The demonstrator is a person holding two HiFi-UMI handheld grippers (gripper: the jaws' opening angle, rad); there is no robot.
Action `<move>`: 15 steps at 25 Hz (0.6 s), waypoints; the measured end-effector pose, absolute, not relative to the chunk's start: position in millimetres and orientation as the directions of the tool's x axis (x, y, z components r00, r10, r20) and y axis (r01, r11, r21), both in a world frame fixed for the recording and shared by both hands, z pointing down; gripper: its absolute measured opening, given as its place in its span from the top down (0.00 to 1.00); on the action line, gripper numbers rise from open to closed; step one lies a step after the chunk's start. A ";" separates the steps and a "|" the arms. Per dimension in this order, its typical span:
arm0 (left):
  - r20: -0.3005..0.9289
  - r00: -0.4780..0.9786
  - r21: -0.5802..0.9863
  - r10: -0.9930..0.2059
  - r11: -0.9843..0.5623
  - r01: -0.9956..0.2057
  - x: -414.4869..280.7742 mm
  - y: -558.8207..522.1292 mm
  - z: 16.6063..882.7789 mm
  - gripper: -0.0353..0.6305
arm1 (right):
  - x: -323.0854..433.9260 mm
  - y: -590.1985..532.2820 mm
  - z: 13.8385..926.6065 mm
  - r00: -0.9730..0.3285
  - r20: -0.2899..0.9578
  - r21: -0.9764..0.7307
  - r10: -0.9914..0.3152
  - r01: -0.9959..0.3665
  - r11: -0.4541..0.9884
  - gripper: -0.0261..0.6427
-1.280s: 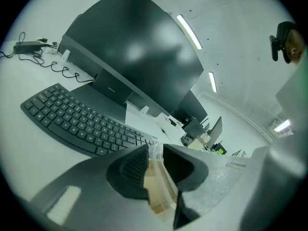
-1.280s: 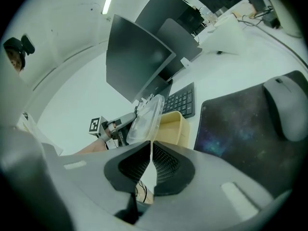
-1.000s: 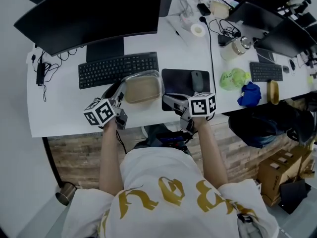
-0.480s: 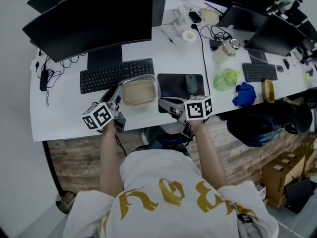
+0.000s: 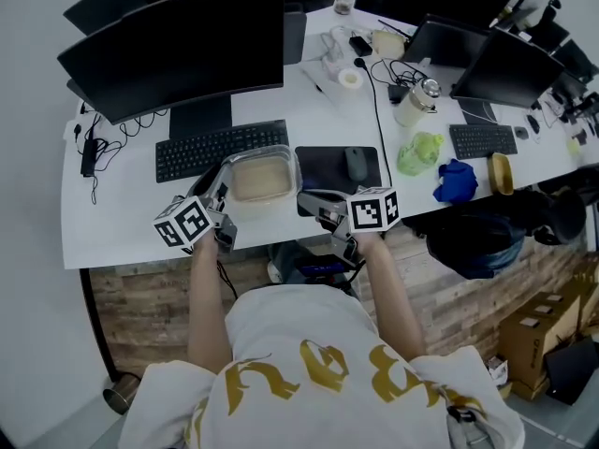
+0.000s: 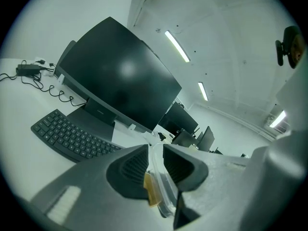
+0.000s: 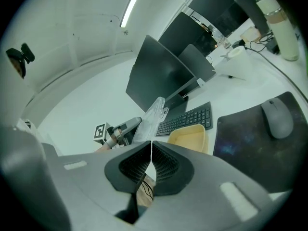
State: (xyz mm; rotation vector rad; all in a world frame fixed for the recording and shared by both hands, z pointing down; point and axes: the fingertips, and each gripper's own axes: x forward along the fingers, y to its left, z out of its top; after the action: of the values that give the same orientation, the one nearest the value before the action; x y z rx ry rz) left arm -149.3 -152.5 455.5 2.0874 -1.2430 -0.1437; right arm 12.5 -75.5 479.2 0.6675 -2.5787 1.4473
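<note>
A long white counter [image 5: 122,237] runs across a room with pale walls and a wood-plank floor [image 5: 140,297]. Dark monitors [image 5: 178,50] stand along its far side, with a black keyboard [image 5: 220,150], a dark mouse pad [image 5: 323,162] and a grey mouse [image 5: 357,164] in front. Farther right lie cables, a green cloth [image 5: 418,152] and a blue cloth [image 5: 456,181]. Cardboard boxes [image 5: 547,335] sit on the floor. Strip lights [image 6: 176,45] glow on the white ceiling.

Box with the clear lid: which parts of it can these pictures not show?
Lid edge: right gripper view, hidden inside the shut jaws of the right gripper.
Box body: left gripper view, mostly behind jaws of the left gripper.
Box inside: head view, too small.
</note>
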 end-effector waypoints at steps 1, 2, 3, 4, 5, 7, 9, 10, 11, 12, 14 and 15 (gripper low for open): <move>0.240 0.533 0.609 -0.811 -0.302 -0.733 -150.4 -151.8 454.1 0.81 | 11.7 -74.2 478.4 -0.897 0.303 -0.783 -0.323 -0.427 0.452 0.92; 0.238 0.532 0.607 -0.813 -0.303 -0.735 -151.4 -151.3 452.9 0.81 | 11.0 -73.4 478.1 -0.896 0.304 -0.781 -0.324 -0.429 0.454 0.92; 0.237 0.531 0.605 -0.813 -0.304 -0.736 -152.3 -150.7 452.0 0.81 | 10.3 -72.7 478.1 -0.895 0.305 -0.779 -0.326 -0.431 0.454 0.92; 0.237 0.531 0.604 -0.813 -0.305 -0.736 -153.1 -150.0 451.6 0.81 | 9.5 -71.9 478.0 -0.894 0.307 -0.778 -0.327 -0.433 0.454 0.92; 0.236 0.532 0.605 -0.813 -0.306 -0.736 -153.8 -149.2 451.3 0.81 | 8.6 -70.9 477.5 -0.893 0.307 -0.778 -0.328 -0.434 0.454 0.92; 0.231 0.533 0.607 -0.814 -0.307 -0.733 -155.5 -148.5 449.7 0.81 | 6.1 -70.1 475.4 -0.894 0.303 -0.778 -0.329 -0.431 0.457 0.92; 0.227 0.533 0.609 -0.815 -0.308 -0.731 -156.8 -149.4 448.7 0.81 | 4.5 -70.6 473.2 -0.897 0.292 -0.784 -0.333 -0.424 0.453 0.92; 0.226 0.533 0.611 -0.815 -0.308 -0.730 -157.2 -149.8 448.9 0.81 | 4.4 -70.9 472.3 -0.898 0.283 -0.790 -0.336 -0.417 0.449 0.92; 0.226 0.533 0.612 -0.815 -0.307 -0.729 -157.6 -150.0 449.4 0.81 | 4.6 -71.3 471.4 -0.900 0.272 -0.796 -0.341 -0.410 0.445 0.92; 0.227 0.534 0.614 -0.815 -0.306 -0.728 -158.1 -150.2 449.9 0.81 | 4.8 -71.8 470.0 -0.901 0.261 -0.802 -0.346 -0.402 0.442 0.92; 0.227 0.535 0.616 -0.814 -0.305 -0.726 -158.1 -150.7 449.6 0.81 | 5.3 -73.1 468.1 -0.901 0.250 -0.807 -0.355 -0.397 0.437 0.92; 0.226 0.536 0.617 -0.814 -0.306 -0.725 -157.9 -151.3 448.9 0.81 | 6.2 -74.0 469.0 -0.898 0.255 -0.805 -0.358 -0.403 0.436 0.92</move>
State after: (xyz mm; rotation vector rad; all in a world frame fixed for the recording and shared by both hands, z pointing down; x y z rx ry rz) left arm -157.9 -151.3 448.9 2.0918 -1.2402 -0.1667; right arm 6.2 -74.0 469.0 0.6958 -2.6226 1.4900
